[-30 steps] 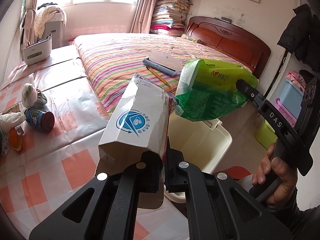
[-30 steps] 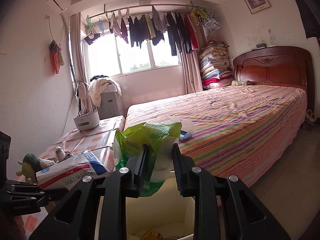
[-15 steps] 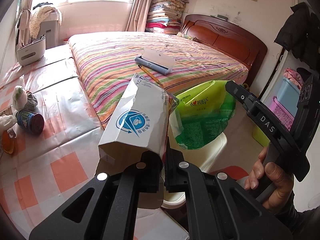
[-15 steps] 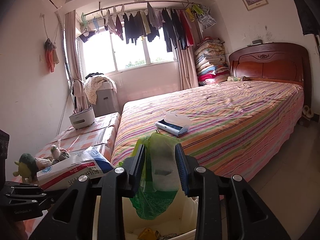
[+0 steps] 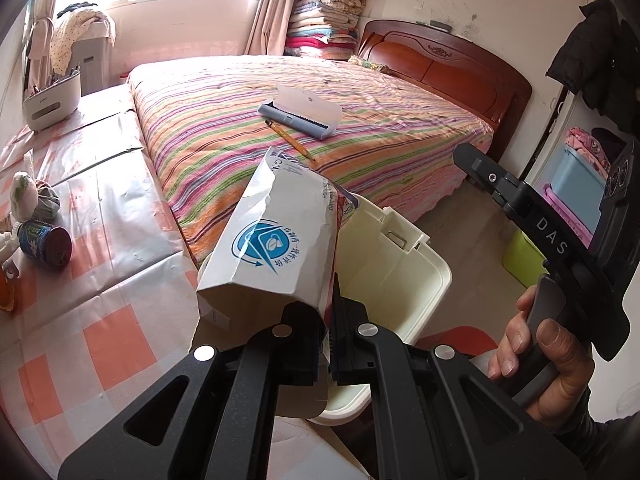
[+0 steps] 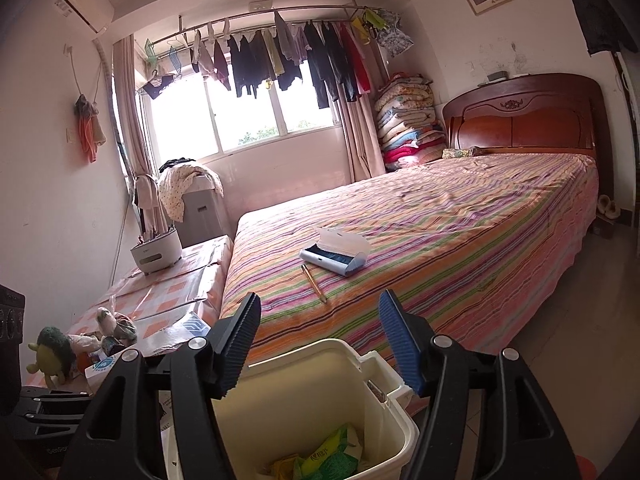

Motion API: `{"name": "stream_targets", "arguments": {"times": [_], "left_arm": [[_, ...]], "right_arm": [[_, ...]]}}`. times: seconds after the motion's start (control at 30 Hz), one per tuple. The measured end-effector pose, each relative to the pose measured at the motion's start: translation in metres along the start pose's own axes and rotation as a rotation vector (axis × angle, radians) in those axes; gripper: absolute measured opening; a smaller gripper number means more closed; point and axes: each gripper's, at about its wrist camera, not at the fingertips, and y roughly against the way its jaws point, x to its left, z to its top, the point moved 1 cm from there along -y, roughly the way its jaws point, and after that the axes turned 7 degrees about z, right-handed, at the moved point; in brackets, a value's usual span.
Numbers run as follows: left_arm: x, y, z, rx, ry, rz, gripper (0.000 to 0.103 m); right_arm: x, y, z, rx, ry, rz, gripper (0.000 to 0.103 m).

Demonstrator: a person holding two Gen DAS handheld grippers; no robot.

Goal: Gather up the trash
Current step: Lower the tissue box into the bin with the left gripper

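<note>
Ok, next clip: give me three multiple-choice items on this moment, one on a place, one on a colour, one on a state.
1. Where does the green bag lie?
A. on the bed
B. inside the white bin
C. on the table

2. What colour are the right gripper's pads?
A. blue
B. red
C. yellow

3. What does the left gripper hold?
A. nothing, jaws wide
B. a pencil
C. a white paper package

Answers:
1 B: the right wrist view shows the bag at the bottom of the white bin.
2 A: the ribbed pads are blue.
3 C: the jaws are clamped on the package's lower edge, above the bin's near side; the right jaws have just been opening, with nothing between them.
</note>
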Motion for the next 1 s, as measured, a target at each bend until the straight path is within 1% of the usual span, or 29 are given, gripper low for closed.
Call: {"name": "stream_targets", "arguments": {"times": [0.17,0.4,0.43,0.47,0.5,0.53,0.6,0.63,0.73,0.87,1.0], "left_arm": [[-0.006,-0.006,0.0,0.011,-0.015,0.001,0.004],[-0.011,-0.01,0.0,0.012,-0.027,0.041,0.008],[-0.011,-0.01,0.0,0.01,-0.026,0.05,0.012],[-0.011,-0.01,-0.001,0.01,-0.028,0.055,0.017],[-0.011,-0.009,-0.001,0.005,-0.031,0.063,0.034],[-0.009,-0.006,-0.001,-0.009,-0.029,0.081,0.058],[-0.008,0.002,-0.001,-0.067,-0.023,0.124,0.073],[-0.007,0.006,0.0,-0.088,-0.023,0.145,0.077],[-0.003,0.012,0.002,-0.099,-0.02,0.175,0.078],[0.01,0.015,0.003,-0.096,0.009,0.226,0.079],[0.028,0.017,0.002,-0.083,0.023,0.299,0.079]], "right_arm": [[-0.006,0.002,0.002,-0.013,-0.025,-0.003,0.06],[-0.008,0.001,0.002,-0.014,-0.03,-0.005,0.06],[-0.008,0.001,0.002,-0.014,-0.028,-0.005,0.06],[-0.007,0.0,0.002,-0.013,-0.025,-0.004,0.06],[-0.007,0.0,0.001,-0.011,-0.024,-0.004,0.06],[-0.006,0.0,0.001,-0.011,-0.024,-0.004,0.06],[-0.006,0.0,0.001,-0.012,-0.024,-0.004,0.06],[-0.006,0.0,0.001,-0.012,-0.026,-0.004,0.06],[-0.003,-0.002,0.001,-0.01,-0.027,0.003,0.06],[0.004,-0.004,0.0,-0.006,-0.02,0.017,0.06],[0.013,-0.008,-0.002,0.004,-0.006,0.035,0.06]]}}
